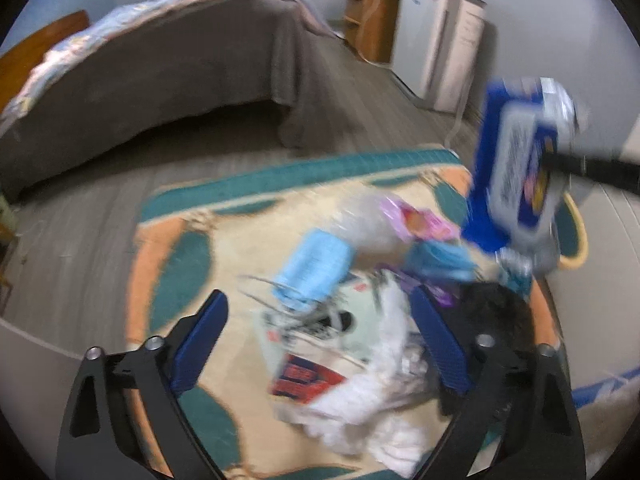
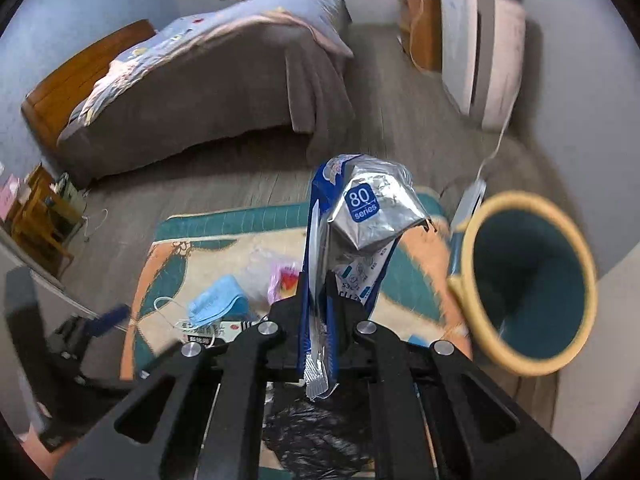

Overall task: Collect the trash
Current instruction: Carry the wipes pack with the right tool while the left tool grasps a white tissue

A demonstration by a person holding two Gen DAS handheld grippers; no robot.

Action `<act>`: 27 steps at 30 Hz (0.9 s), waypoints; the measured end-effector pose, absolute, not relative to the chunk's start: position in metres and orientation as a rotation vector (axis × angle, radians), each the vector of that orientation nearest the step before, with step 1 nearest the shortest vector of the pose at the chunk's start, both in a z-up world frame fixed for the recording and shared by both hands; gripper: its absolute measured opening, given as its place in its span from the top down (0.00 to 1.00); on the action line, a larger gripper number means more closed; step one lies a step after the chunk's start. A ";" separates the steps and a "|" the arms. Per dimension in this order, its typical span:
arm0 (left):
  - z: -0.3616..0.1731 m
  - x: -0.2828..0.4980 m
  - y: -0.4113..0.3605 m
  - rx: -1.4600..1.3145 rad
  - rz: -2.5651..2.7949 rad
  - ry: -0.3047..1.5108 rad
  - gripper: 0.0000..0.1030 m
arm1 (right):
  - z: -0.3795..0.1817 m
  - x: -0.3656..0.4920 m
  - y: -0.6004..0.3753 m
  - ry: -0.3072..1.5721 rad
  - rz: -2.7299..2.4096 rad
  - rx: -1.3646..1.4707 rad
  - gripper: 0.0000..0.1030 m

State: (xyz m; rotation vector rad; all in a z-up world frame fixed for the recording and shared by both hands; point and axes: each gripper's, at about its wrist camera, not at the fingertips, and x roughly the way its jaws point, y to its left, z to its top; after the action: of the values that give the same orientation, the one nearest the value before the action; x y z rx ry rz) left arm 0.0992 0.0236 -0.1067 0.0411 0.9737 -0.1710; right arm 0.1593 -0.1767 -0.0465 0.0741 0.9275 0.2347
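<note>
Carrying the wet-wipes packet point(image 2: 352, 220) to the bin point(image 2: 528, 280).
My right gripper point(image 2: 318, 308) pinches its edge; left gripper point(image 1: 320, 332) spread. Centre over the rim before release.

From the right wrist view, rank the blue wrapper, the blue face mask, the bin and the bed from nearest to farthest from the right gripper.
1. Blue wrapper: clamped in the right gripper.
2. Blue face mask on the rug to the left, and bin to the right: too close to call.
3. Bed: across the floor, upper left.
</note>
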 end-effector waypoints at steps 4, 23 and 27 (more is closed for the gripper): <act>-0.133 0.097 0.001 0.079 -0.235 1.047 0.44 | -0.044 0.163 -0.183 0.931 0.248 0.096 0.93; -0.093 0.096 -0.011 0.069 -0.275 0.890 0.91 | -0.001 0.160 -0.231 0.838 0.270 0.149 0.93; -0.066 0.088 -0.029 0.117 -0.291 0.795 0.91 | 0.006 0.161 -0.250 0.822 0.244 0.148 0.93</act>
State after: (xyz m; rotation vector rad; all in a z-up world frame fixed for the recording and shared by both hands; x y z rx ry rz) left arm 0.0884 -0.0287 -0.0659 0.1168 0.7947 -0.2914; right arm 0.1613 -0.2499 0.0061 0.1482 0.8223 0.2435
